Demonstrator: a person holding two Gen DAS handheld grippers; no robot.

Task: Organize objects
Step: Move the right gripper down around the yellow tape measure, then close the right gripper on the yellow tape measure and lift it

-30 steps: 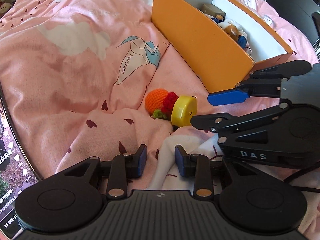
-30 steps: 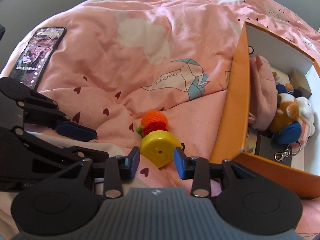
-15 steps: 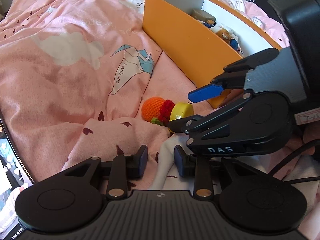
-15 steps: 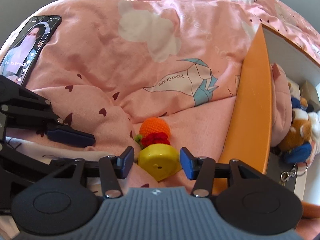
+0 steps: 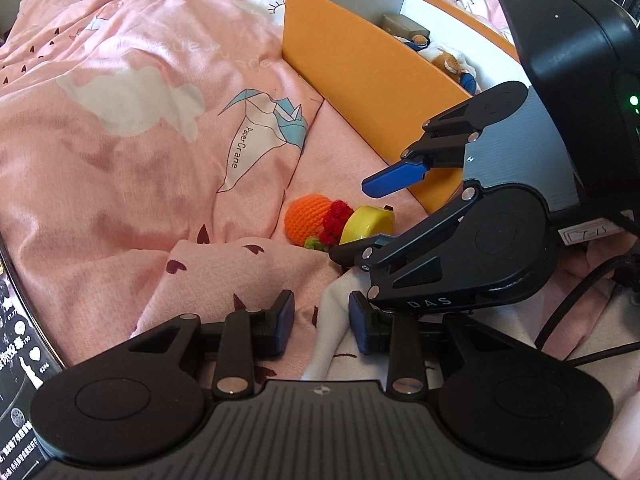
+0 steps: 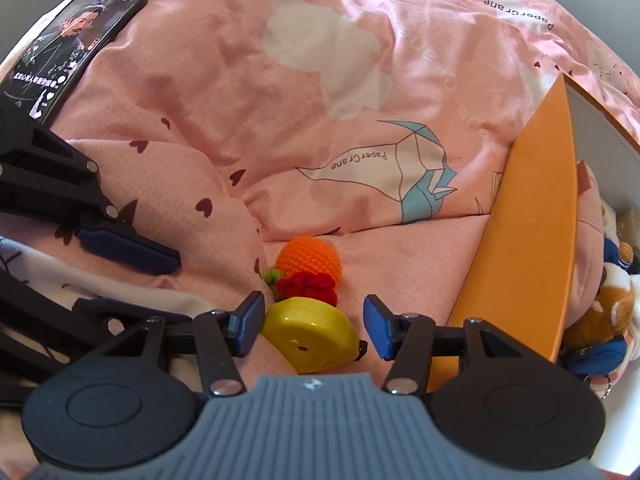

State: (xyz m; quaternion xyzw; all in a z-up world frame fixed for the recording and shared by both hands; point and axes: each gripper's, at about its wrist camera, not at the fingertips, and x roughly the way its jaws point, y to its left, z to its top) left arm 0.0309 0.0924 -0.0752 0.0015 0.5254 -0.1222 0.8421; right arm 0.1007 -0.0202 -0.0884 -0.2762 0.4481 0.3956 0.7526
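Observation:
A yellow round tape measure (image 6: 312, 334) lies on the pink bedspread, touching a crocheted orange-and-red toy (image 6: 310, 258). My right gripper (image 6: 314, 326) straddles the tape measure; its jaws are opening and the right pad stands clear of it. In the left wrist view the right gripper (image 5: 362, 218) reaches in from the right over the tape measure (image 5: 366, 222) and toy (image 5: 306, 222). My left gripper (image 5: 322, 322) hovers low over the bedding, open, with a fold of white cloth (image 5: 330, 320) lying loosely between its pads. It also shows at the left of the right wrist view, left gripper (image 6: 136, 284).
An orange box (image 5: 360, 80) with white inside stands to the right, holding plush toys (image 6: 600, 308) and small items. Its orange wall (image 6: 532, 220) is close beside the right gripper. A lit phone (image 6: 76, 48) lies on the bedspread at far left. Cables trail at the right.
The right gripper's jaws have widened, and it has sunk and moved in over the yellow tape measure. The left gripper has stayed where it was.

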